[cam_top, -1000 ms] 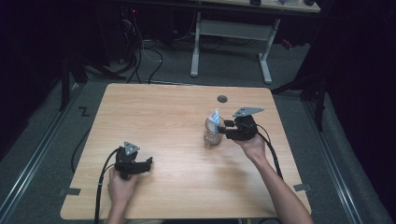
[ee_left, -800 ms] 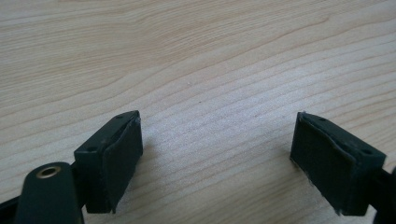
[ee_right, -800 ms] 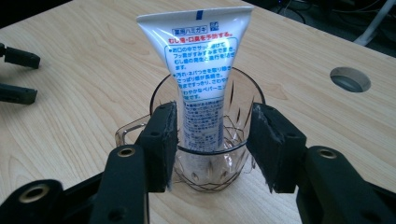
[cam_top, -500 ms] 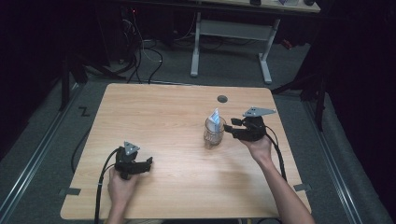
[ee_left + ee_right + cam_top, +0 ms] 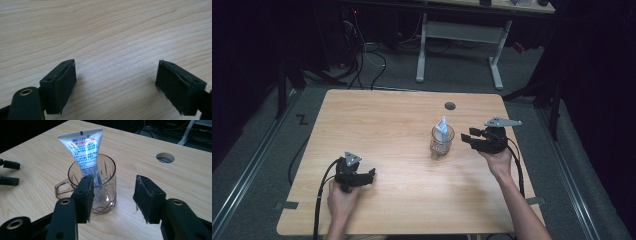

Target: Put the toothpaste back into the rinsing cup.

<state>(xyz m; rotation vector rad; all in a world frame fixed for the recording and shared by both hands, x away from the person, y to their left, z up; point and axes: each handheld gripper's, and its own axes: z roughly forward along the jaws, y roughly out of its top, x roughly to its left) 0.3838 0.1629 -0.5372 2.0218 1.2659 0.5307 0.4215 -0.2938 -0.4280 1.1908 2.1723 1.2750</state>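
— Two hand-held grippers are showing over the desk [image 5: 377,120], one in each hand. How are they standing?

— Left hand-held gripper [image 5: 115,87] is sitting low over bare wood near the person's edge, jaws spread wide, nothing between them. Right hand-held gripper [image 5: 113,195] is hovering just beside one glass mug [image 5: 105,185], apart from it; its jaws have just been opening and are standing partly open, holding nothing.

— And what is sitting in the mug?

— One white tube [image 5: 85,152], leaning upright inside it, its crimped end sticking out above the rim. The mug is standing on the desk right of centre, its one handle pointing away from the right gripper, with one round cable hole [image 5: 450,106] lying behind it.
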